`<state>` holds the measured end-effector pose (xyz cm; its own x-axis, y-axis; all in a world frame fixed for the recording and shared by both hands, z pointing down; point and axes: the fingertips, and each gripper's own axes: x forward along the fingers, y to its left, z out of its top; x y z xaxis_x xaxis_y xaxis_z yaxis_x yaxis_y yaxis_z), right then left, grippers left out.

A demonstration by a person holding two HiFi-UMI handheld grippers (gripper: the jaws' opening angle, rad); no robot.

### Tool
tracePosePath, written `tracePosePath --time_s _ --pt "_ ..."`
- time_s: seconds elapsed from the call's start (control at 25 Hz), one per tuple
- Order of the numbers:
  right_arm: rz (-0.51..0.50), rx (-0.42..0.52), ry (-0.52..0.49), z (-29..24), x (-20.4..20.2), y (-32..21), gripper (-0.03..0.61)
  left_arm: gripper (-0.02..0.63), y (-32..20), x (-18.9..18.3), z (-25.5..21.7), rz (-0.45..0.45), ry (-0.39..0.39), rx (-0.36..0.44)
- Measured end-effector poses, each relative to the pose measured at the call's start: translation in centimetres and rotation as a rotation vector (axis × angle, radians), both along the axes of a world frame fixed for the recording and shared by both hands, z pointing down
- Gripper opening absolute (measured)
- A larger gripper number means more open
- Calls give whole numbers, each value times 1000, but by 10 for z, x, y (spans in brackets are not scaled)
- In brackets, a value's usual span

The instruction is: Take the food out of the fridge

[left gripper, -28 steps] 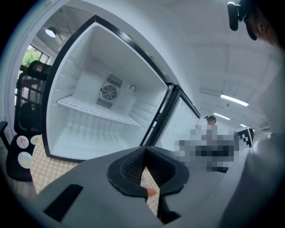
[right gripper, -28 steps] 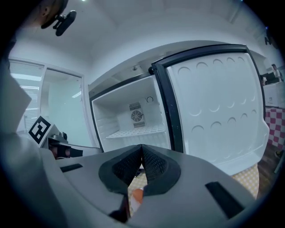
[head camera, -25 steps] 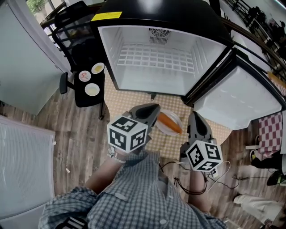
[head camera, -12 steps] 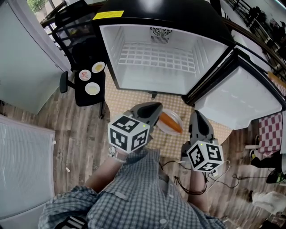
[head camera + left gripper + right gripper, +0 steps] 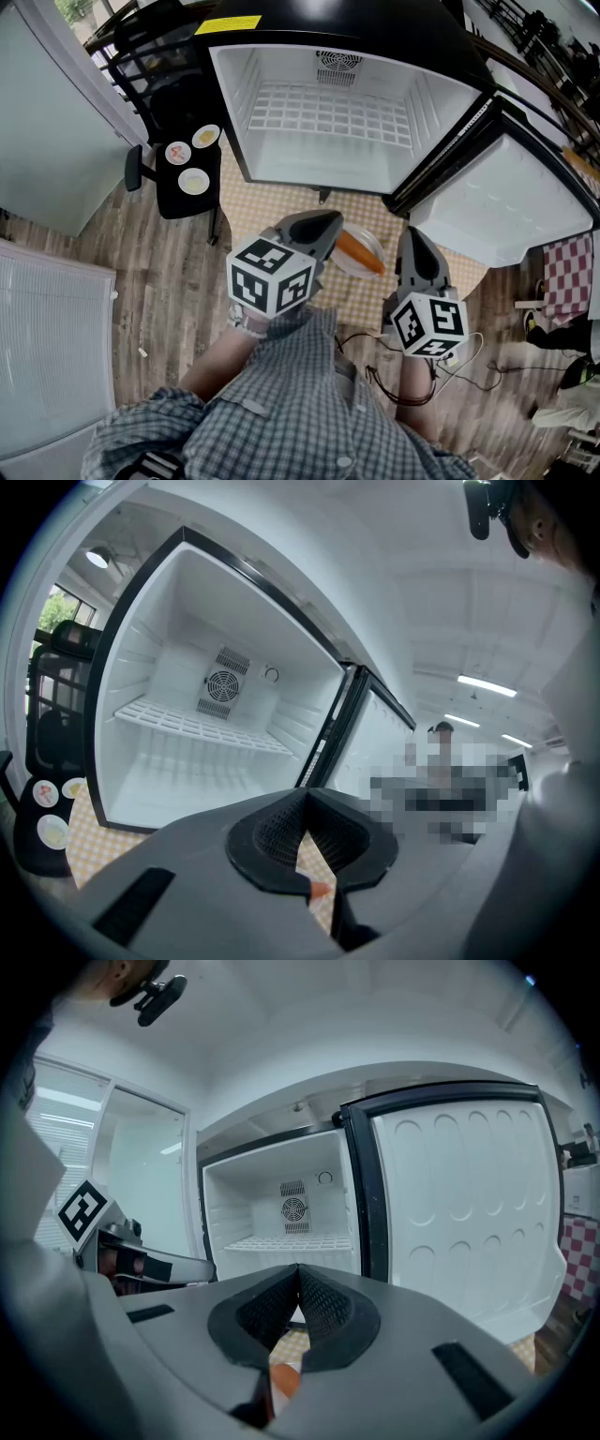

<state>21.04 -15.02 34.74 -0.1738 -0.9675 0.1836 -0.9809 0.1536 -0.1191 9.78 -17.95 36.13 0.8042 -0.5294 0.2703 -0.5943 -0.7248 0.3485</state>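
Observation:
A white plate (image 5: 367,266) with an orange carrot (image 5: 359,250) on it hangs above the checked mat, in front of the open fridge (image 5: 328,161). My left gripper (image 5: 325,232) is shut, its tip over the plate's left rim. In the left gripper view (image 5: 305,803) the jaws meet, and the carrot's tip (image 5: 320,890) shows in the gap below them. My right gripper (image 5: 410,242) is just right of the plate and apart from it. Its jaws (image 5: 298,1279) are shut with nothing between them; the carrot (image 5: 286,1380) shows low and left. The fridge holds only a wire shelf (image 5: 328,112).
The fridge door (image 5: 497,211) stands wide open at the right. At the left, a black stool (image 5: 183,204) carries three small plates (image 5: 194,181) of food, with a black chair (image 5: 155,56) behind it. A checked mat (image 5: 277,208) covers the wooden floor. Cables (image 5: 384,375) lie by the person's feet.

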Motion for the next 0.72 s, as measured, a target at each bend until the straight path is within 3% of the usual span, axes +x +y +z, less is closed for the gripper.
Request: tracePosePath --time_s 0.72 --pt "-17 -10 22 3 -8 1 8 5 6 -6 4 -1 -7 -8"
